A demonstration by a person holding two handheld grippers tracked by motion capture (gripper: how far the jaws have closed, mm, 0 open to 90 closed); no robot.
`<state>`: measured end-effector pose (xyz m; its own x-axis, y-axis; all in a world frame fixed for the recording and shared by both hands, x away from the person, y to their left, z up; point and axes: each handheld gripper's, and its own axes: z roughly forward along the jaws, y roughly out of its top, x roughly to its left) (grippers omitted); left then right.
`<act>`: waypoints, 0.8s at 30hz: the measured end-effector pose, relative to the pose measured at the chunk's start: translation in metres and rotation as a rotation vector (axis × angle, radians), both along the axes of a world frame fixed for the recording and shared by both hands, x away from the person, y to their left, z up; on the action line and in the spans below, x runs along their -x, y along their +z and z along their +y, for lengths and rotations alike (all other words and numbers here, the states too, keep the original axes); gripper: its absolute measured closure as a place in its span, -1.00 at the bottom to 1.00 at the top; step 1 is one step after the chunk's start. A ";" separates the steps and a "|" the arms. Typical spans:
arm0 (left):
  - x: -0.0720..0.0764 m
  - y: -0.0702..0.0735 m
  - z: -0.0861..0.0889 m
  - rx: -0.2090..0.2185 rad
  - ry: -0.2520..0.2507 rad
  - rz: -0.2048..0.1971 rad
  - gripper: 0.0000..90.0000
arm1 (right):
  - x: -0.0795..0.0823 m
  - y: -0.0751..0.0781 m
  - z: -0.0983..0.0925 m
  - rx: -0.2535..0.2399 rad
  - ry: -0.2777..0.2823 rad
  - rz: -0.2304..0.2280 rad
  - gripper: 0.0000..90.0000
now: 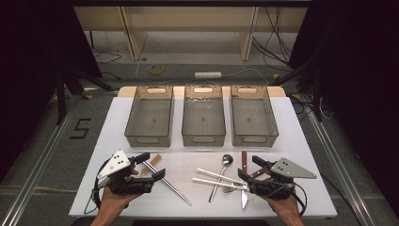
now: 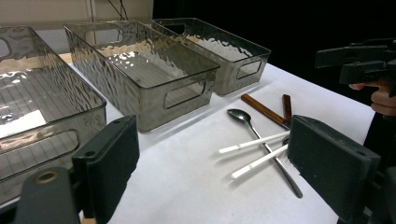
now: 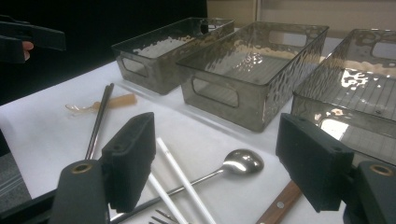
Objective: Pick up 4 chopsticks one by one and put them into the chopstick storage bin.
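The left gripper [image 1: 151, 166] hovers low over the white surface [image 1: 291, 141] at its near left, jaws standing wide apart with nothing between them. Just past the jaw tips lies a pair of dark metal chopsticks [image 1: 167, 180]; their long axis runs on a slant, from the far end between the two jaws down to the near right, where the tips point toward the person's edge. A small clear spoon with a tan handle [image 1: 151, 163] lies just beside the far end of the chopsticks, between the jaws as the high view has it.

Between the two grippers lies a steel spoon [image 1: 220, 176], bowl pointing away toward the bins and handle running back toward the near edge, a little tilted. Two white chopsticks [image 1: 217, 181] cross over its handle, lying almost crosswise with their right ends toward the right gripper's jaws.

The right gripper [image 1: 250, 168] hovers at the near right, its jaws also wide apart and empty. Directly ahead of its jaw tips are a fork [image 1: 230, 190], whose tines point left, and a wood-handled knife [image 1: 244, 181], its long axis running near to far with the blade toward the person. A second brown handle [image 1: 257, 173] slants under the jaws.

Beyond both grippers, well apart from the jaws, three smoked clear bins [image 1: 203, 139] stand side by side.
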<state>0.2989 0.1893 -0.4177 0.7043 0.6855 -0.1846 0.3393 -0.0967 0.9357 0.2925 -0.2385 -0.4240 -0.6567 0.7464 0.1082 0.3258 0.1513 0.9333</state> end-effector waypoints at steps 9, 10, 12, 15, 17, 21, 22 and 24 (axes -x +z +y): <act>0.000 0.000 0.000 -0.005 0.004 0.001 -0.64 | -0.002 0.003 0.002 0.039 0.031 0.011 -0.27; 0.000 0.000 0.000 -0.005 0.004 0.001 -0.64 | -0.002 0.003 0.003 0.049 0.037 0.012 -0.25; -0.001 0.000 0.000 -0.005 0.005 0.001 -0.64 | -0.004 0.005 0.003 0.074 0.062 0.025 -0.24; -0.001 -0.001 0.000 -0.008 0.005 0.001 -0.64 | -0.008 0.009 0.004 0.123 0.099 0.040 -0.21; -0.001 -0.001 0.000 -0.005 0.008 0.003 -0.64 | -0.013 0.011 0.004 0.152 0.118 0.056 -0.20; -0.002 -0.001 0.001 -0.005 0.007 0.008 -0.64 | -0.025 0.010 0.005 0.238 0.173 0.117 -0.18; -0.002 -0.001 0.000 -0.005 0.007 0.008 -0.64 | -0.028 0.009 0.005 0.265 0.184 0.133 -0.17; -0.002 -0.001 0.000 -0.006 0.007 0.008 -0.64 | -0.033 0.008 0.006 0.319 0.204 0.157 -0.12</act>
<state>0.3008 0.1898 -0.4185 0.6982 0.6914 -0.1856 0.3472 -0.1003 0.9324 0.3258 -0.2322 -0.4162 -0.7886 0.6150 0.0026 0.3937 0.5016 0.7703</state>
